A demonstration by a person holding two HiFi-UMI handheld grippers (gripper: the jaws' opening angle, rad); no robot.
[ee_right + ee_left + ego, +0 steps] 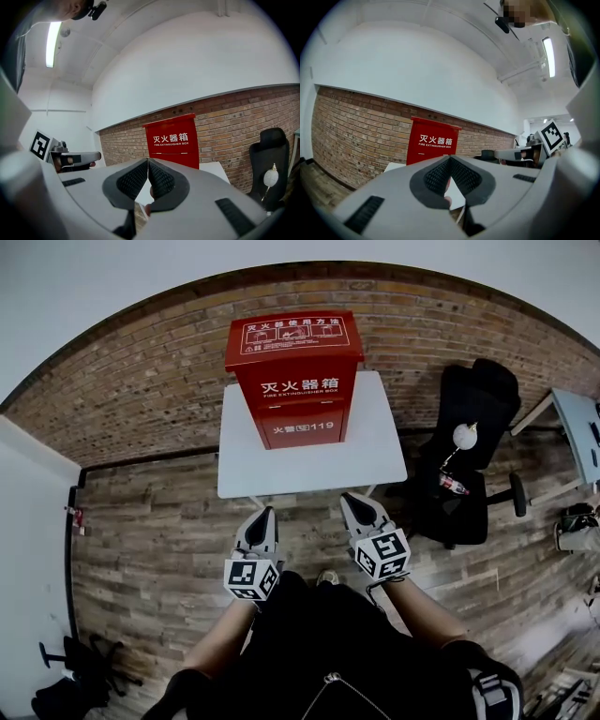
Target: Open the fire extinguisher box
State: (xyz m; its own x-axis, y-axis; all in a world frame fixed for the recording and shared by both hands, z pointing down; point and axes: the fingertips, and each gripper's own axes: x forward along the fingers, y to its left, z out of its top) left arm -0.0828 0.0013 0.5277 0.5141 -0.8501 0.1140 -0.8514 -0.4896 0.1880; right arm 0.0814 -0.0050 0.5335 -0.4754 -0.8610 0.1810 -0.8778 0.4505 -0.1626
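Note:
A red fire extinguisher box (294,378) with white lettering stands shut on a small white table (375,456) against the brick wall. It shows ahead in the left gripper view (431,142) and in the right gripper view (172,139). My left gripper (267,513) hovers shut and empty just short of the table's near edge. To its right my right gripper (349,499) is also shut and empty, its tip at the table's near edge. Neither touches the box.
A black office chair (469,456) with a white round object and a bottle on it stands right of the table. A desk corner (577,432) lies at far right. Dark objects (75,676) sit on the wooden floor at lower left.

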